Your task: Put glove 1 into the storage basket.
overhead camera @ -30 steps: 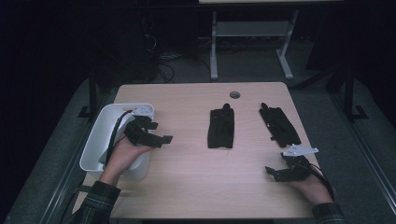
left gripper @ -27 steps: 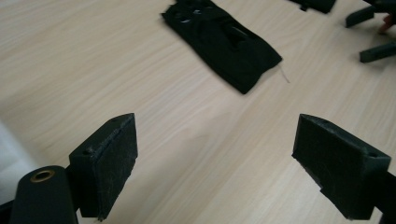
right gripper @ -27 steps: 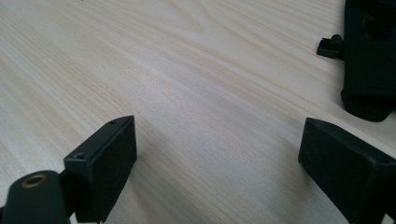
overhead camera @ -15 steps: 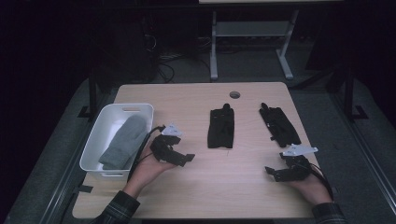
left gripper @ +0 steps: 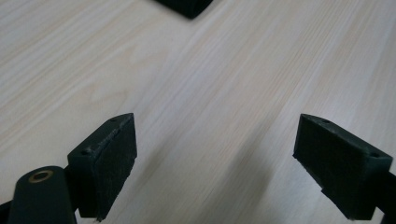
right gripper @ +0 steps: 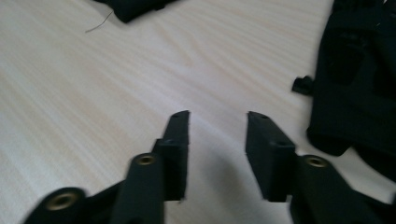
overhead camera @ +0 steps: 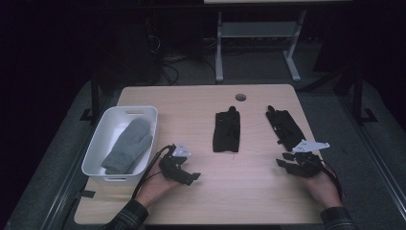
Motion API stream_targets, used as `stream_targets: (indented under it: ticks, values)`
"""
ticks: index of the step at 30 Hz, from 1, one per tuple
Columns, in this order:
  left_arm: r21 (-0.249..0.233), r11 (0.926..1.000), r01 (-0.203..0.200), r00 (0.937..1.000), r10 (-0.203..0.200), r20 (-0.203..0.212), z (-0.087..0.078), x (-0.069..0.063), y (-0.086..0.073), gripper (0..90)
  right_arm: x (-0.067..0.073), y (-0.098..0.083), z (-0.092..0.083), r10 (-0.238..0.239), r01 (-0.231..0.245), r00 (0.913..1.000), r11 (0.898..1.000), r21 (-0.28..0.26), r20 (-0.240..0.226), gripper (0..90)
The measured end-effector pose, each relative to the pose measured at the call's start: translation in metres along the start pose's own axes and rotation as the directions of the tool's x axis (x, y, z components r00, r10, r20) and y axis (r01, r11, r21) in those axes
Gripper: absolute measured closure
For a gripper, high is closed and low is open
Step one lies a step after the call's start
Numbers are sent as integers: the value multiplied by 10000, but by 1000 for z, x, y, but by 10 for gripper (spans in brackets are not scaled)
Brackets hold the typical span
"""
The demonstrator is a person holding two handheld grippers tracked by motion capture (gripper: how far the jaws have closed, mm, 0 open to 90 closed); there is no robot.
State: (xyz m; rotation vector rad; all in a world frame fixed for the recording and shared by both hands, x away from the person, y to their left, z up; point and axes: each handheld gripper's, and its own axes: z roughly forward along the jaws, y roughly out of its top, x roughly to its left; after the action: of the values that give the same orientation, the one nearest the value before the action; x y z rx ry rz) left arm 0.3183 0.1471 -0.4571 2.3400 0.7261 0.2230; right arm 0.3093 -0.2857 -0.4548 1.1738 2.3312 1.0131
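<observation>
Beside black glove (overhead camera: 286,127), right hand-held gripper (right gripper: 218,135) jaws just closing, nothing between; left hand-held gripper (left gripper: 215,158) released.

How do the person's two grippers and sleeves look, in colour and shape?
Both grippers are black. The left gripper carries a grey three-cornered plate and trails a black cable; its jaw pads are flat, dark blocks. The right gripper bears the same kind of plate, with brass-coloured eyelets on its arms. The left sleeve is dark plaid.
</observation>
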Motion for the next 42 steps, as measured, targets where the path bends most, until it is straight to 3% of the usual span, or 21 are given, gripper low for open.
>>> stream_targets:
  ticks: [5, 9, 14, 17, 21, 31, 42]
  values:
    - [18, 10000, 43, 9999, -43, 158, 3, 1, -9, 124, -15, 15, 1, 319, -320, 9994, 9995, 15, 106, 900]
    - [38, 9994, -334, 9993, 335, -136, 4, -2, -13, 123, -32, 26, 6, 413, -411, 9983, 9991, -42, 401, 900]
    - [-477, 9977, -478, 9988, 474, -86, 4, -1, -20, 122, -52, 37, 17, 633, -632, 9950, 9980, -34, 775, 900]
    - [-919, 9949, -422, 9991, 414, -111, 5, -1, -25, 122, -62, 42, 25, 762, -767, 9923, 9971, 13, 973, 900]
    - [-946, 9947, -401, 9992, 392, -112, 5, -1, -25, 123, -72, 45, 34, 910, -917, 9903, 9958, 15, 1050, 900]
    - [-949, 9947, -403, 9992, 395, -98, 5, 0, -25, 122, -77, 43, 61, 720, -801, 9924, 9936, 796, 998, 900]
    - [-945, 9946, -432, 9991, 435, 8, 5, 0, -25, 122, -63, 38, 54, 627, -679, 9965, 9930, 971, 562, 900]
